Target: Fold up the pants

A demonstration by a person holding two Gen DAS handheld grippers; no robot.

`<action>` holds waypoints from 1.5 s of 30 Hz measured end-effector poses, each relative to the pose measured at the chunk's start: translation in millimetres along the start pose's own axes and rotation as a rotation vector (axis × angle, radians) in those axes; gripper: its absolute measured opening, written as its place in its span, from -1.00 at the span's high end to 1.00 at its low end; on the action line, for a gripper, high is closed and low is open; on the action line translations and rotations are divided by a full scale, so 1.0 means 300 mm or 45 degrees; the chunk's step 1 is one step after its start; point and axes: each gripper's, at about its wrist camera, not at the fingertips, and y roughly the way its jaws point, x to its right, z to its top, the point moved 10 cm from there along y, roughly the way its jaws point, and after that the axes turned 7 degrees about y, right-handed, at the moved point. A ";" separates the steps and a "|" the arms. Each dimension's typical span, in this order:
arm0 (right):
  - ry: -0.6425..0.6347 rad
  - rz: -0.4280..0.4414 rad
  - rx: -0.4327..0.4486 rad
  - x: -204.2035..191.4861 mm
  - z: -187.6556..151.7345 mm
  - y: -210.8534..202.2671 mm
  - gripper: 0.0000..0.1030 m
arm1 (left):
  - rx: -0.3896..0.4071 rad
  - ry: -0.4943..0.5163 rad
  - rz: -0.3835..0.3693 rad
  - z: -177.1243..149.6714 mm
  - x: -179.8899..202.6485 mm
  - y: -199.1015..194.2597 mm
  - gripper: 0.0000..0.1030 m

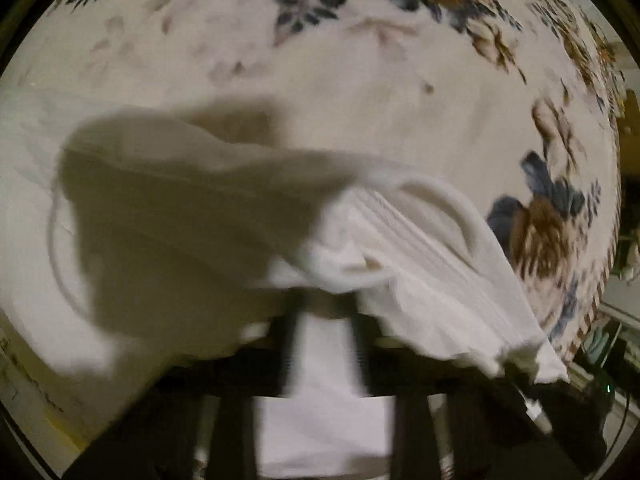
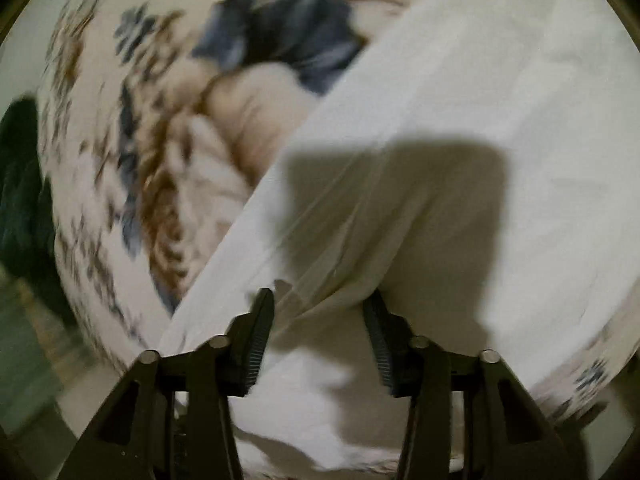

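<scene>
The white pants point(image 1: 420, 248) show in the left wrist view with the ribbed waistband and a white drawstring loop point(image 1: 452, 204). My left gripper point(image 1: 324, 304) is shut on the waistband edge and holds it lifted above the bed; its fingertips are hidden under the cloth. In the right wrist view the pants point(image 2: 460, 100) lie spread over the bed. My right gripper point(image 2: 320, 300) has its jaws apart with a fold of the white cloth lying between them.
A floral bedsheet point(image 1: 360, 80) with blue and brown flowers covers the bed, also in the right wrist view point(image 2: 160, 140). The bed edge and dark clutter point(image 1: 616, 340) sit at the right. A dark object point(image 2: 20, 184) lies beyond the bed's left edge.
</scene>
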 end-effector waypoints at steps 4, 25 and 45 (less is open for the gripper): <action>0.043 0.040 0.032 0.012 -0.002 -0.022 0.94 | 0.123 0.039 -0.011 0.026 0.013 -0.062 1.00; -0.017 0.171 0.003 -0.150 0.167 -0.145 0.98 | 0.238 0.181 -0.003 0.132 0.021 -0.185 0.97; -1.817 -0.473 -0.071 -0.321 -0.328 0.067 -0.24 | 0.115 -0.002 -0.096 -0.041 -0.149 -0.112 0.33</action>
